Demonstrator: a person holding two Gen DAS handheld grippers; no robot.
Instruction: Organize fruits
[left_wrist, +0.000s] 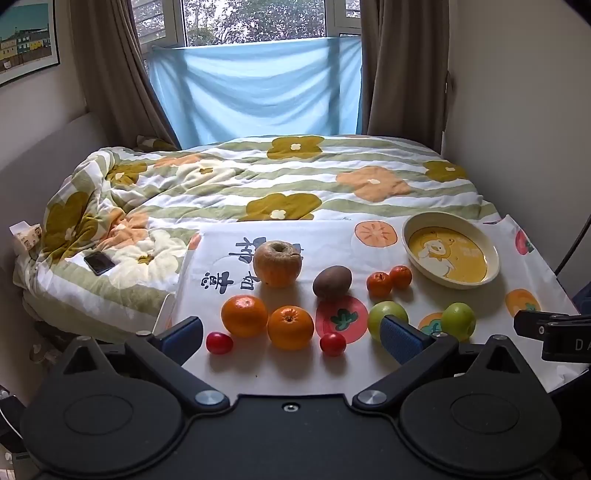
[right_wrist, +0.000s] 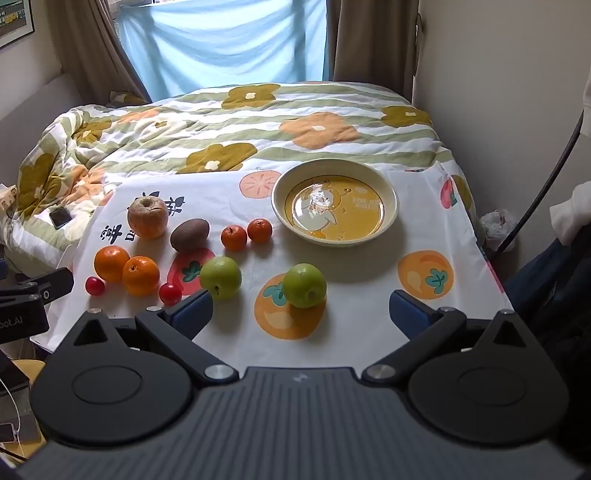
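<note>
Fruit lies on a white printed cloth (left_wrist: 369, 369): a wrinkled apple (left_wrist: 277, 263), a brown kiwi (left_wrist: 332, 282), two oranges (left_wrist: 290, 326), two small tangerines (left_wrist: 379, 284), two green apples (right_wrist: 304, 285) and two cherry tomatoes (left_wrist: 332, 344). A cream plate (right_wrist: 388, 192) with a yellow cartoon centre stands empty at the back right. My left gripper (left_wrist: 291, 338) hangs open over the near oranges and tomatoes. My right gripper (right_wrist: 301, 314) is open just in front of the nearer green apple. Neither holds anything.
The cloth-covered surface (right_wrist: 369, 350) stands at the foot of a bed with a flowered quilt (left_wrist: 295, 177). A phone (left_wrist: 99, 263) lies on the quilt at the left. Walls close in on the right, curtains and a window behind.
</note>
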